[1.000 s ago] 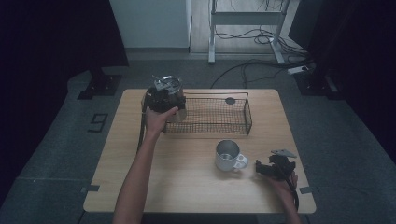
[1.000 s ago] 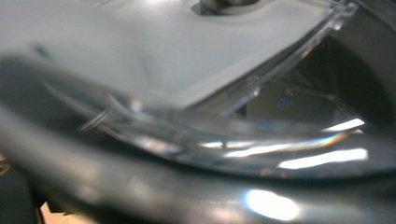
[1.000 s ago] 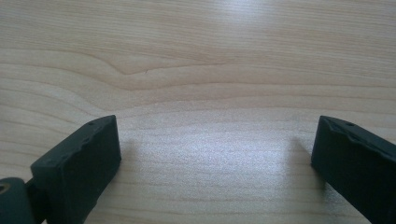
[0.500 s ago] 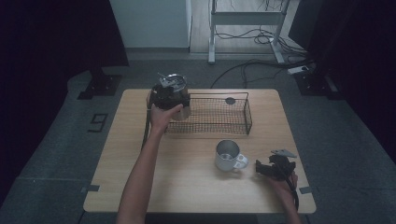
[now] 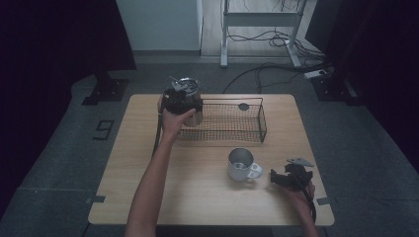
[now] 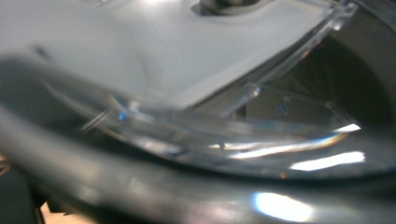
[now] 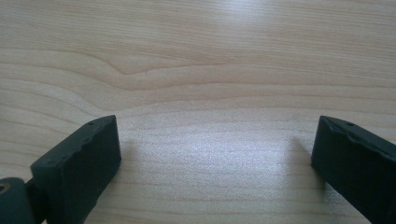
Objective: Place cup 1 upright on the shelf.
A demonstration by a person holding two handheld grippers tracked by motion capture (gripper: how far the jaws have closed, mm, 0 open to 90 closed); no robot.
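I judge my left gripper [image 5: 182,101], jaws clamped on the steel cup [image 5: 190,98], mid-placement at the wire basket's [image 5: 262,118] nine o'clock end, next lowering it in, right gripper [image 5: 289,178] resting with jaws spread.

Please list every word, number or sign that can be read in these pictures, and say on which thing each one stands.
"9": a dark figure on the grey floor, left of the wooden table in the high view.
No readable text on the steel mug, the wire basket or the metal container at the left gripper.
A small bluish mark inside the container in the left gripper view is too blurred to read.
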